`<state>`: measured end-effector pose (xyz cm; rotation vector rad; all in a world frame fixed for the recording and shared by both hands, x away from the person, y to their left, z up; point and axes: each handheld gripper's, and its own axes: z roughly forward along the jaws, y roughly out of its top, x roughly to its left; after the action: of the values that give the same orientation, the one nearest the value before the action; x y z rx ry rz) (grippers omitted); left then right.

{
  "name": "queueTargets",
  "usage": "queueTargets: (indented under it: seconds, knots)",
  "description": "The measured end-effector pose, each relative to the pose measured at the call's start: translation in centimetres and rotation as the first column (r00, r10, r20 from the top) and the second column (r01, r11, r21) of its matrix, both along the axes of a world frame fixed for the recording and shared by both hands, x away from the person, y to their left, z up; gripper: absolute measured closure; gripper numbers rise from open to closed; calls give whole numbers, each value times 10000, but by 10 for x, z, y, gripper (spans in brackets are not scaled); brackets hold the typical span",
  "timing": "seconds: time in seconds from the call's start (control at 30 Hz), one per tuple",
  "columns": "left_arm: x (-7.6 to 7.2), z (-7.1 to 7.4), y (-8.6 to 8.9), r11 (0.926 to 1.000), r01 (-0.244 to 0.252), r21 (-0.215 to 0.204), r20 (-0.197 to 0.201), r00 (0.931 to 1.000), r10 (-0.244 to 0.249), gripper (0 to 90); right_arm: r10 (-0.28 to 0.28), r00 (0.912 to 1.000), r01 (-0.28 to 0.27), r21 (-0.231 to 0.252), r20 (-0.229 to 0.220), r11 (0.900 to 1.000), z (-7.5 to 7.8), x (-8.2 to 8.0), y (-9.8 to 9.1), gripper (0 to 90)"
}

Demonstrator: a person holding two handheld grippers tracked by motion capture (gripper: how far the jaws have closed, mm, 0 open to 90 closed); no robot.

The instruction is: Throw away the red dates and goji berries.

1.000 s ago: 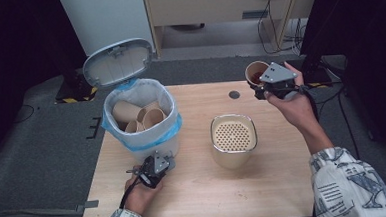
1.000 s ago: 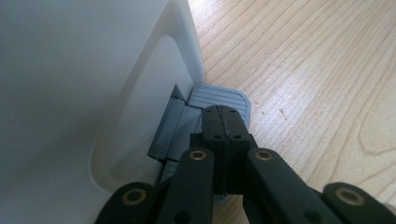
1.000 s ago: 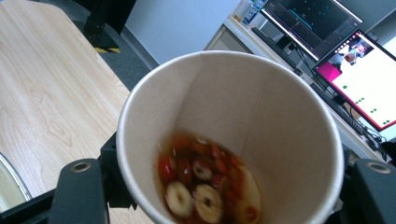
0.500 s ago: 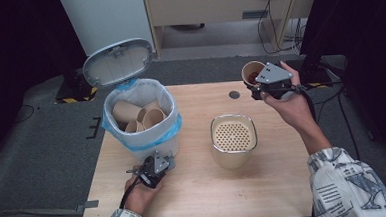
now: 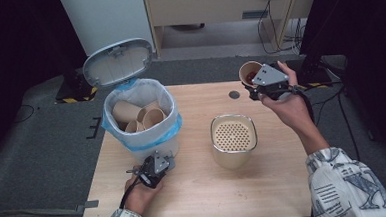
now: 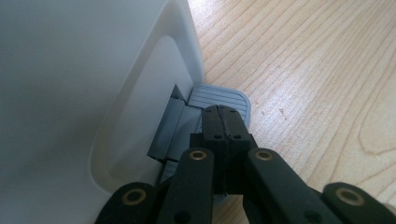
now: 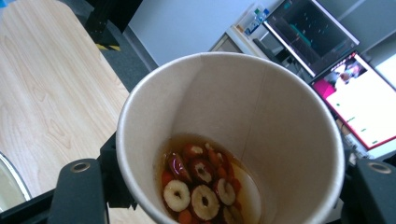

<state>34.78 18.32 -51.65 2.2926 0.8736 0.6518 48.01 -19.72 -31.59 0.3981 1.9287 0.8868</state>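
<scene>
A brown paper cup (image 5: pixel 249 72) is held up over the table's far right corner, with my right gripper (image 5: pixel 260 84) shut on it. Up close, the cup (image 7: pixel 261 102) sits between the jaws of that gripper (image 7: pixel 229 191) and holds amber liquid with sliced red dates (image 7: pixel 201 179). My left gripper (image 5: pixel 154 168) rests at the foot of the white bin (image 5: pixel 150 143). Its jaws (image 6: pixel 223 112) are shut, with the tips down on the bin's grey pedal (image 6: pixel 236 95). The bin's lid (image 5: pixel 118 62) stands open. Several empty paper cups (image 5: pixel 137 117) lie in the blue liner.
A cream container with a perforated strainer top (image 5: pixel 233 136) stands mid-table, between the bin and the right hand. A small dark disc (image 5: pixel 234 94) lies near the far edge. Bare wood (image 5: pixel 225 192) stretches along the near side. Monitors (image 7: pixel 355 88) show behind the cup.
My right gripper has carried the cup a little to the left. The left gripper stays on the pedal and the lid stays up.
</scene>
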Motion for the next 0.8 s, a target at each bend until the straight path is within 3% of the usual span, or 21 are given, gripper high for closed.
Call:
queueTargets:
  seconds: [0.17,0.4,0.8]
  knots:
    - [0,0,0,10000,-3,3,-1,10000,3,899,386,9980,-362,-489,491,9981,3,-5,3,294]
    - [0,0,0,10000,-5,-2,13,10000,5,899,1016,9876,-880,-1132,1200,9897,2,-12,4,294]
    - [0,0,0,10000,-6,1,11,10000,6,899,1061,9861,-894,-1296,1281,9875,2,-13,5,292]
